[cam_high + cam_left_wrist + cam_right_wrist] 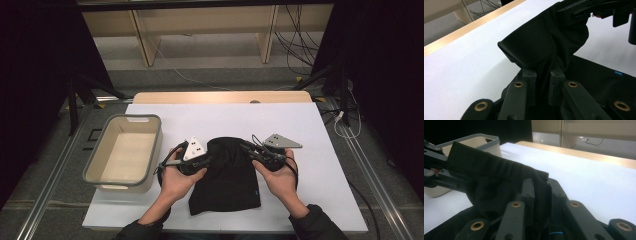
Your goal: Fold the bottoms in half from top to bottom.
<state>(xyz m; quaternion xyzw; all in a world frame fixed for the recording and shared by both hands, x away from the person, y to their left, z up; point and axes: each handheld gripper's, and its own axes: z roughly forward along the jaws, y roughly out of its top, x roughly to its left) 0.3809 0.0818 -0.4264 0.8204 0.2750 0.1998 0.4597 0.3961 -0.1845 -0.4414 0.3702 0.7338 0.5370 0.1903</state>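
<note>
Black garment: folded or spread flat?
Partly folded. The black garment has its top edge lifted and doubled over, pinched by the left tool and right tool; lower part lies flat.

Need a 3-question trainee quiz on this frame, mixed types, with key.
1. True or false: both hand-held grippers, left and right, are shut on the black cloth.
2. Where is the bin relative to the cloth? A) on the person's left B) on the person's right C) on top of it
3. Fill in: the cloth's far edge is lifted and folded over, while its near part lies on the white ____.

Key: 1 true; 2 A; 3 table.
</note>
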